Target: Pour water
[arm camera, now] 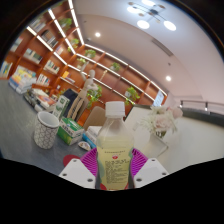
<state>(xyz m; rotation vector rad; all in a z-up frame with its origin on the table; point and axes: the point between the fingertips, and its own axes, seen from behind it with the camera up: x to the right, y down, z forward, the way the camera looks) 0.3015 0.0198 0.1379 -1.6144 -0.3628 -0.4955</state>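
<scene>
The gripper [114, 172] is clenched on a plastic bottle [114, 150], its two fingers pressing against the bottle's sides, with the purple pads [88, 163] showing to the left and right of the lower body. The bottle stands upright between the fingers, close to the camera, and holds a pale yellowish liquid; it carries a label on its lower half and a white cap [115, 107] still screwed on top. To the left of the bottle and a little beyond the fingers, a patterned cup [46, 129] stands on the pale table [30, 152], apart from the bottle. Just behind the cup and nearer the bottle sits a green and white carton [71, 129], with a darker box-like item above it that is too small to make out. Between the carton and the bottle a small red item lies low on the table, partly hidden by the left finger. To the right of the bottle a crumpled whitish bag or wrapper [160, 121] rests on the surface. Beyond the table the room opens into a long hall with orange shelving [40, 60] along the left side and rows of bright strip lights [60, 40] running across the white ceiling.
</scene>
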